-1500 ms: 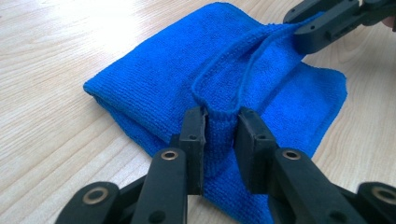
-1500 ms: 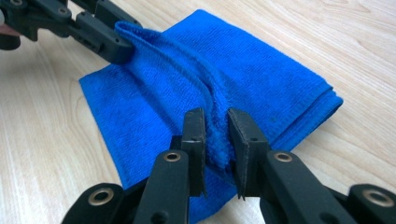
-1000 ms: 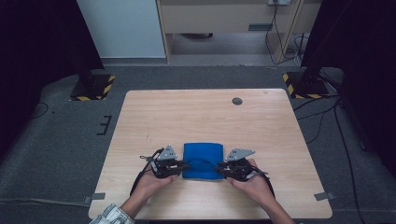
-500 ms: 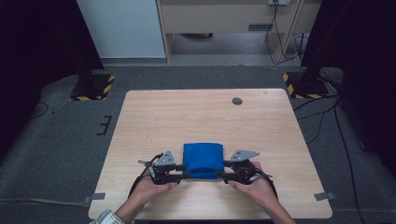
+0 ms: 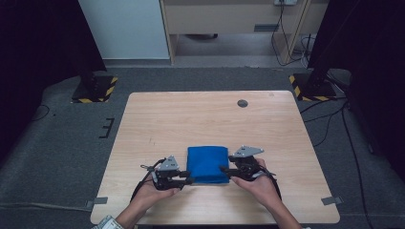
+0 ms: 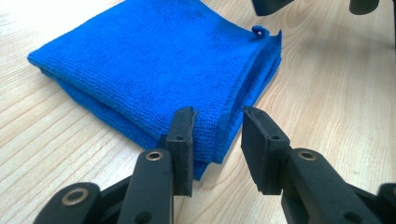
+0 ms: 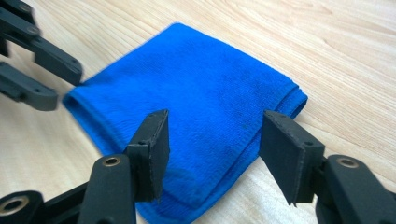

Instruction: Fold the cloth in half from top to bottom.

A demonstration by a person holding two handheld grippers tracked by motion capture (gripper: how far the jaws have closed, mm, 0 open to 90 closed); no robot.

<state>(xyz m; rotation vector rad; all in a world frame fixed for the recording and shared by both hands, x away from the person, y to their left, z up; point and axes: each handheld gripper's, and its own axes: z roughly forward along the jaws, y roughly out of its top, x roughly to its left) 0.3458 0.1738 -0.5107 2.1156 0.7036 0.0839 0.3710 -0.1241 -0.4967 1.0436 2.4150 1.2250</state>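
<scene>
A folded blue cloth (image 5: 207,163) lies flat on the wooden table (image 5: 191,119), near its front edge. My left gripper (image 5: 189,180) is at the cloth's near left corner. In the left gripper view the cloth's corner (image 6: 154,60) lies just ahead of that open gripper (image 6: 217,114), and one jaw overlaps the stacked edge. At the cloth's near right side is my right gripper (image 5: 223,170). It stands wide open (image 7: 215,119) over the cloth (image 7: 196,93), with the hem between its jaws. Neither gripper holds anything.
A small dark round disc (image 5: 242,103) sits in the table's far right part. Black and yellow striped stand bases (image 5: 93,89) (image 5: 310,86) stand on the floor beyond the far corners. Bare wood lies beyond the cloth.
The cloth looked bunched up half a second ago and now lies flat. Both hands have shifted slightly toward the table's near edge.
</scene>
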